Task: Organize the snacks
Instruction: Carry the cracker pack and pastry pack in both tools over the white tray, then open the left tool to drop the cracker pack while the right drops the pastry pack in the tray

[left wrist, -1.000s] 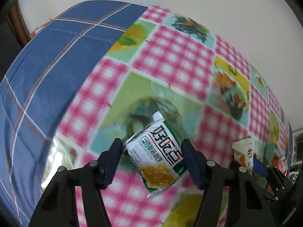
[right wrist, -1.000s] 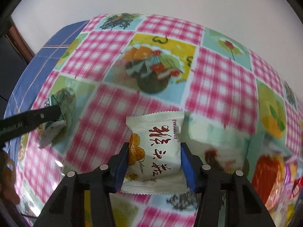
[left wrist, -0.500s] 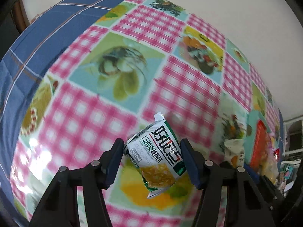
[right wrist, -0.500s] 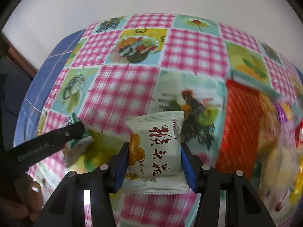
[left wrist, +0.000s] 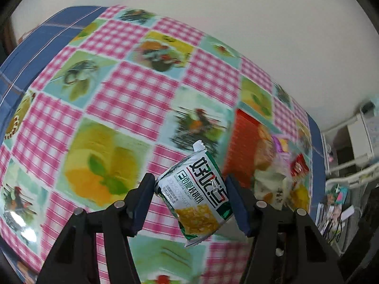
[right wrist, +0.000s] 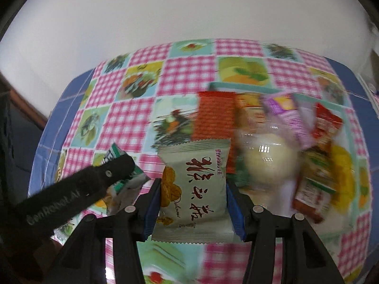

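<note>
Left wrist view: my left gripper (left wrist: 190,200) is clenched on a white-and-green snack packet (left wrist: 197,194), held tilted between the blue pads and clear of the checked tablecloth (left wrist: 123,94) below. Ahead and to the right of the jaws I see an orange basket (left wrist: 241,139) with a blurred heap of snacks (left wrist: 281,165) inside.

Right wrist view: my right gripper (right wrist: 193,202) grips a pale packet with red characters (right wrist: 194,187), upright, pads pressing both side edges. Just left of the jaws I see the left gripper's finger (right wrist: 94,184) with its packet. Ahead and right, the basket (right wrist: 216,118) holds mixed snacks, blurred.
</note>
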A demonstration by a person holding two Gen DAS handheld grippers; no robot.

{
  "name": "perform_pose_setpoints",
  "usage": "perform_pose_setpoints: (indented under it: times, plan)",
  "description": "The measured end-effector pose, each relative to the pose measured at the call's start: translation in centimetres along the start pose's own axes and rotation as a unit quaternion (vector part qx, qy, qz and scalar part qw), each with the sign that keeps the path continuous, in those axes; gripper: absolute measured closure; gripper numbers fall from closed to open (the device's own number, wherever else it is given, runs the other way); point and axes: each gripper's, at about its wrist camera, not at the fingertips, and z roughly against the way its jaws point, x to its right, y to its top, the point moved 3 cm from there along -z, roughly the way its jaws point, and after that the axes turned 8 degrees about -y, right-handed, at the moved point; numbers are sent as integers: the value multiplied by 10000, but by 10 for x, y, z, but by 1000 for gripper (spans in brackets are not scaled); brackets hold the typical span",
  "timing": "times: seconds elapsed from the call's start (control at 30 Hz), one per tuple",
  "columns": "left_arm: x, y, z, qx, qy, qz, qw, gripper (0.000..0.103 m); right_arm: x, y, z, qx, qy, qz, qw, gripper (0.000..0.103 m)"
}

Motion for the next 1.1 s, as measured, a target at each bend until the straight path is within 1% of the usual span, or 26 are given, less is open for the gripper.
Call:
perform_pose_setpoints:
  times: [0.07,0.23,0.37,0.43,0.57,0.7,0.83,0.87,0.93,0.97,1.0,1.1]
  plan:
    - [13,-8,-2,-16,-60,-79,9999,40,19,-2,7,52,-47,-194,9998,48]
    - [43,-21,-18,-60,-178,-355,9992,40,59,-8,12,67,-315,-452,9985,48]
    - [60,-30,-30,-140,-208,-581,9980,40,86,-12,5,-6,-554,-683,9961,48]
    - [65,-32,-38,-169,-199,-648,9976,40,97,-14,-3,-96,-547,-820,9951,48]
    - [69,-30,-53,-243,-228,-695,9970,40,105,-17,-22,-262,-538,-870,9944,48]
    - [72,-29,-54,-263,-275,-761,9964,40,109,-19,-33,-353,-558,-931,9935,48]
    - [67,-29,-54,-378,-308,-666,9966,38,111,-20,-34,-366,-554,-1008,9927,47]
    - [66,-30,-54,-416,-302,-643,9966,36,111,-20,-34,-358,-564,-1010,9926,45]
    - [64,-30,-52,-423,-306,-634,9966,33,110,-22,-32,-330,-578,-1015,9926,37]
    - [64,-30,-49,-404,-301,-643,9967,29,109,-22,-32,-333,-590,-1009,9926,29]
    - [63,-30,-46,-374,-292,-650,9968,24,108,-22,-32,-342,-595,-1000,9926,28]
    - [60,-30,-37,-308,-281,-663,9969,20,107,-24,-32,-368,-622,-1022,9921,25]
